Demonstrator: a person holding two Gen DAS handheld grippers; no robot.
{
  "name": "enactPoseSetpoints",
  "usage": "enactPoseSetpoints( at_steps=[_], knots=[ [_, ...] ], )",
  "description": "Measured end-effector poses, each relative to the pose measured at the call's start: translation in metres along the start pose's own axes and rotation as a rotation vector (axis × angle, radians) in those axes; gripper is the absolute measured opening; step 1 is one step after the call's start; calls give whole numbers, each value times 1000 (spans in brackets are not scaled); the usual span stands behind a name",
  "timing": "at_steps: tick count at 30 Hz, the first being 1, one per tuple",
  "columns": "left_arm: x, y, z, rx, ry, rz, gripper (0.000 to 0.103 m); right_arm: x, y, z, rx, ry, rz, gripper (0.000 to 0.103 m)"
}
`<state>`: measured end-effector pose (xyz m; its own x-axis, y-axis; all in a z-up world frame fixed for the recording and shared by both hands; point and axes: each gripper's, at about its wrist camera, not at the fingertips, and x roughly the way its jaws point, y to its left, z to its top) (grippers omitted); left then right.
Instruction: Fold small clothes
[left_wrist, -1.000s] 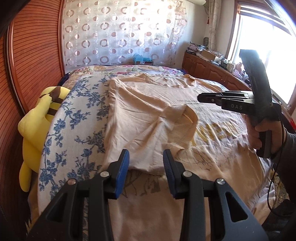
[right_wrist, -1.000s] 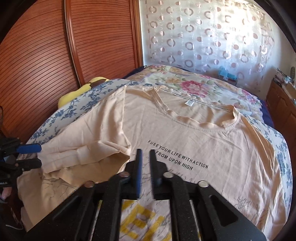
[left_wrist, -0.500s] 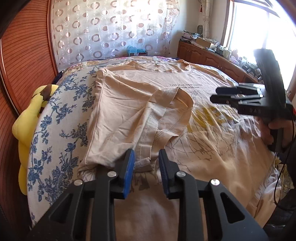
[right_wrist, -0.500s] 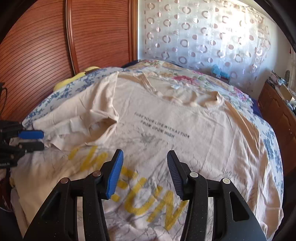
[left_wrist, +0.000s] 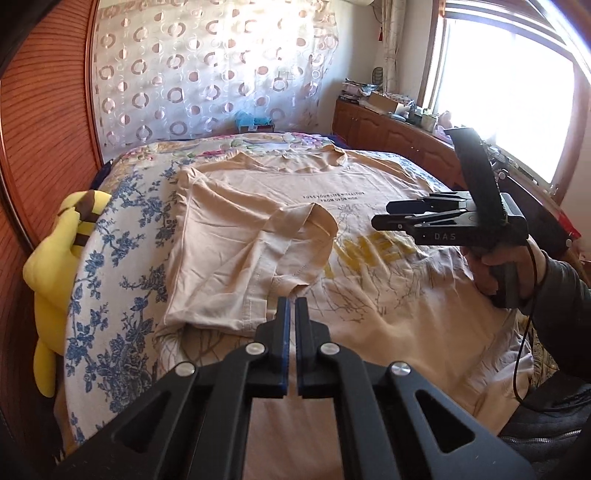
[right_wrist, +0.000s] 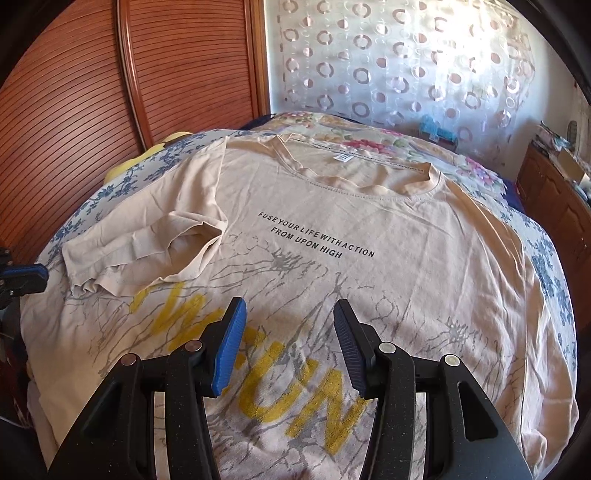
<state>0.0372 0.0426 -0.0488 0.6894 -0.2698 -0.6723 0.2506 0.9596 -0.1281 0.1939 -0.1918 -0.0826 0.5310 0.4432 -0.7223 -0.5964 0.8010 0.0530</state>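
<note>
A beige T-shirt (right_wrist: 369, 229) with black text and a yellow print lies face up on the bed; it also shows in the left wrist view (left_wrist: 369, 266). Its left sleeve (left_wrist: 258, 251) is folded inward over the chest and also shows in the right wrist view (right_wrist: 147, 243). My left gripper (left_wrist: 291, 306) is shut and empty, just short of the folded sleeve's hem. My right gripper (right_wrist: 290, 314) is open and empty above the yellow print; it also shows in the left wrist view (left_wrist: 384, 216), held in a hand.
A yellow plush toy (left_wrist: 55, 258) lies at the bed's left edge against a wooden sliding door (right_wrist: 110, 74). A floral bedspread (left_wrist: 122, 266) covers the bed. A wooden cabinet (left_wrist: 388, 129) with clutter stands under the window on the right.
My left gripper has closed from open, with nothing in it. My right gripper opened and pulled back from the sleeve toward the yellow print.
</note>
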Motion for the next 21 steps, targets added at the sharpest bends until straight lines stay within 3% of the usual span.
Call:
enactPoseSetpoints(
  at_steps=[3, 7, 9, 15, 21],
  knots=[
    [-3, -3, 4, -5, -15, 0, 1, -3, -2, 1, 4, -8, -2, 50],
    [-4, -10, 11, 30, -43, 18, 20, -17, -9, -2, 6, -32, -33, 50],
    [-1, -13, 14, 43, -47, 14, 23, -28, -19, -6, 28, -49, -44, 54],
    [16, -34, 26, 77, -42, -28, 30, -79, -83, -35, 139, -91, -139, 54],
    [49, -60, 41, 112, 1, -55, 31, -113, -163, -78, 241, -53, -270, 54]
  ],
)
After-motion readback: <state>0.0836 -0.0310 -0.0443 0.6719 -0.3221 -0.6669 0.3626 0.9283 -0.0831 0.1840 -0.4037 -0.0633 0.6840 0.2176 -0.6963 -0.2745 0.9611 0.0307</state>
